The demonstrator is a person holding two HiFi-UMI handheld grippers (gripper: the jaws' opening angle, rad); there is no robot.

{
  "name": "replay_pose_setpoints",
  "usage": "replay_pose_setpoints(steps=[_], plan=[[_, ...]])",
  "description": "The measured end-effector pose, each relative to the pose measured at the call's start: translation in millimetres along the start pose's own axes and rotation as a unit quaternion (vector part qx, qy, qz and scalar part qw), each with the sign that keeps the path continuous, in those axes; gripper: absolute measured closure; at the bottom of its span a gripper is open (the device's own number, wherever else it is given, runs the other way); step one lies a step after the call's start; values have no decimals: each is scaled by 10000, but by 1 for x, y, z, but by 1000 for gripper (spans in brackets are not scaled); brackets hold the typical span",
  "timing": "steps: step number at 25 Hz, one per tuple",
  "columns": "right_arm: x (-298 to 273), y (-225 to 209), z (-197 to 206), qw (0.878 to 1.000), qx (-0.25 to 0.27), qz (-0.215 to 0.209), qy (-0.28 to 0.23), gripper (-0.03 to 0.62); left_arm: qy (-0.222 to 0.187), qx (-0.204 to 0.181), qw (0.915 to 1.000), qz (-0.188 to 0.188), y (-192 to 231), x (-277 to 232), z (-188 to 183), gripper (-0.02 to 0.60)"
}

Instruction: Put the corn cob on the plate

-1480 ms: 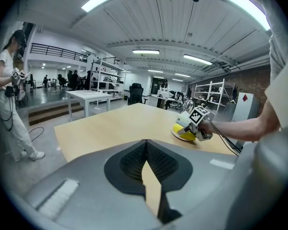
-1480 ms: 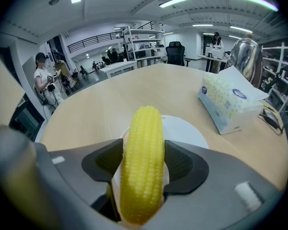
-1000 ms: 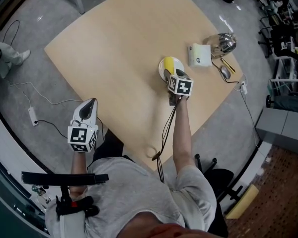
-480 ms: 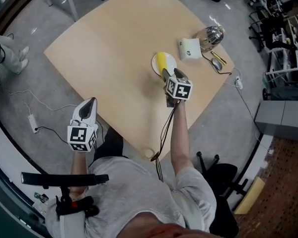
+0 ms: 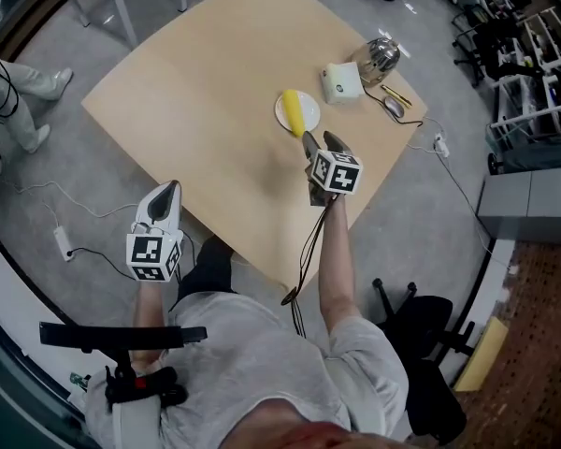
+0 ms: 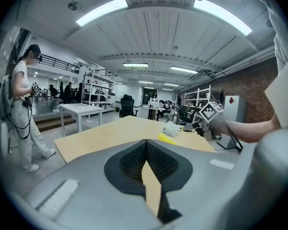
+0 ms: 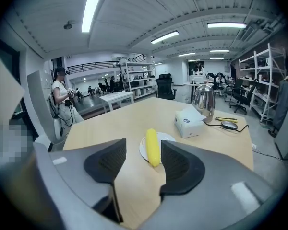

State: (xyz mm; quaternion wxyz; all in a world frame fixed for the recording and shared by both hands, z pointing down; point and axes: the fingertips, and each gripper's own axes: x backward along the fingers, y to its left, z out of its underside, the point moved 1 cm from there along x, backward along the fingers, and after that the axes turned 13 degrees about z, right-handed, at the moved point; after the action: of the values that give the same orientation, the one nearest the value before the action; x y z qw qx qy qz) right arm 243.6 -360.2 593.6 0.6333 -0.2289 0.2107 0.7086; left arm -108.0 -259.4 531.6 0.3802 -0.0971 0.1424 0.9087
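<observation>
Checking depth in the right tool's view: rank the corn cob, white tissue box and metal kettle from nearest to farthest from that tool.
1. corn cob, centre, straight ahead.
2. tissue box, farther back, right of centre.
3. kettle, just behind the box, farthest.

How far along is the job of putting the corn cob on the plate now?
Done: the corn cob lies on the plate. In hand: nothing. The right tongs are open and empty, short of the plate, and their jaws have just been closing a little. The left tongs are shut and empty. Left: nothing that I can see.
</observation>
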Motion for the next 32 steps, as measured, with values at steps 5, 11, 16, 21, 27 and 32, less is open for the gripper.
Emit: replay_pose_setpoints(steps=[5, 11, 16, 21, 27, 32], plan=[[43, -6, 6, 9997, -34, 49, -218, 365, -85, -135, 9996, 223, -20, 1, -9, 561], [96, -8, 16, 9986, -161, 20, -504, 373, -183, -297, 9984, 450, -48, 9, -18, 561], [133, -4, 28, 9974, -273, -36, -664, 377, -213, -398, 9973, 574, -68, 17, -20, 561], [175, 0, 37, 9942, -530, -111, -925, 399, -276, -511, 9960, 684, -87, 30, -24, 561], [224, 5, 41, 9897, -716, -200, -1220, 401, -393, -616, 9940, 818, -107, 43, -33, 561], [256, -2, 50, 9837, -1009, -251, -1468, 425, -494, -677, 9917, 979, -129, 50, -41, 561]])
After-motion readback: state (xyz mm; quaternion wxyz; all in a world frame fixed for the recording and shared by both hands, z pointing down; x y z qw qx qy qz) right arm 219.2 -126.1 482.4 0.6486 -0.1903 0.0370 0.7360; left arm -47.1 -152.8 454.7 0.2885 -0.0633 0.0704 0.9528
